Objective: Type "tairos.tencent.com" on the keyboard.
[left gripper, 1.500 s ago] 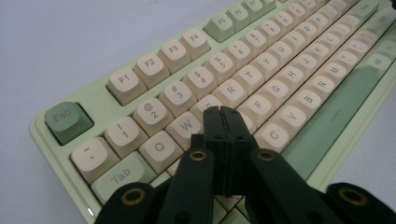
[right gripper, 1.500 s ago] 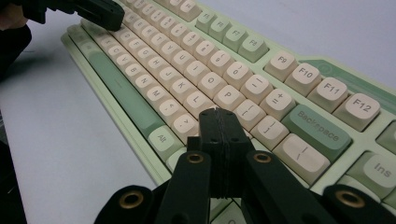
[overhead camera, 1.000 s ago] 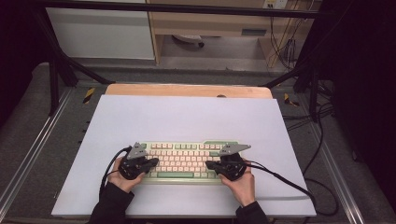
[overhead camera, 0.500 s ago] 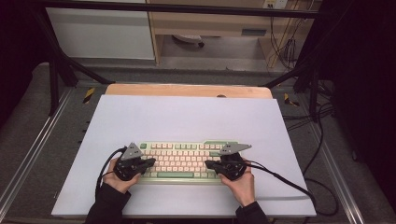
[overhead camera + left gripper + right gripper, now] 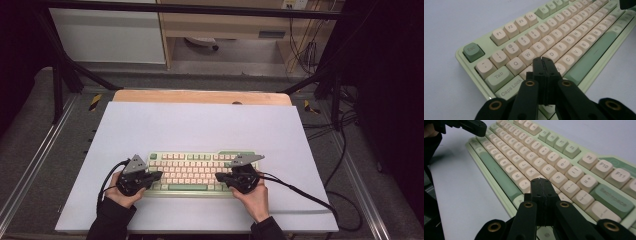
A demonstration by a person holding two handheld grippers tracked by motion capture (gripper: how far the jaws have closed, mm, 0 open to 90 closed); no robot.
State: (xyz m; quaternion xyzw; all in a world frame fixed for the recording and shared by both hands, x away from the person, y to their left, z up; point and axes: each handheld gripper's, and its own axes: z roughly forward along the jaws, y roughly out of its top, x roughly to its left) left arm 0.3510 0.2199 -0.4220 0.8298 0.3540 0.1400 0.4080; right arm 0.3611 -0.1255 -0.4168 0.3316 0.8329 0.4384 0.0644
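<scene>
Nearest the camera in the high view, a person's two forearms in dark sleeves come in from the bottom edge, each hand holding a black two-jaw gripper with a trailing cable. The left gripper (image 5: 156,176) rests over the left end of a pale green mechanical keyboard with cream and sage keycaps (image 5: 197,172), and the right gripper (image 5: 220,176) over its right half — both point inward toward each other. In the left gripper view the jaws are pressed flat together with nothing between them, their joined tip (image 5: 543,61) poised over the letter keys close to S and D, beside the Caps Lock key (image 5: 510,87). In the right gripper view the jaws are likewise clenched on nothing, tip (image 5: 541,182) hovering just past the L and P keys, with the green Backspace key (image 5: 611,200) to its side. Whether either tip actually touches a key cannot be told. The keyboard lies flat near the front edge of a pale lilac board (image 5: 200,125) covering the table — beyond it a strip of bare wooden tabletop (image 5: 200,97), then floor and cabinets. The work looks like key pressing with closed tips; nothing shows how many keys are done, so it seems to be under way, with presses left.
</scene>
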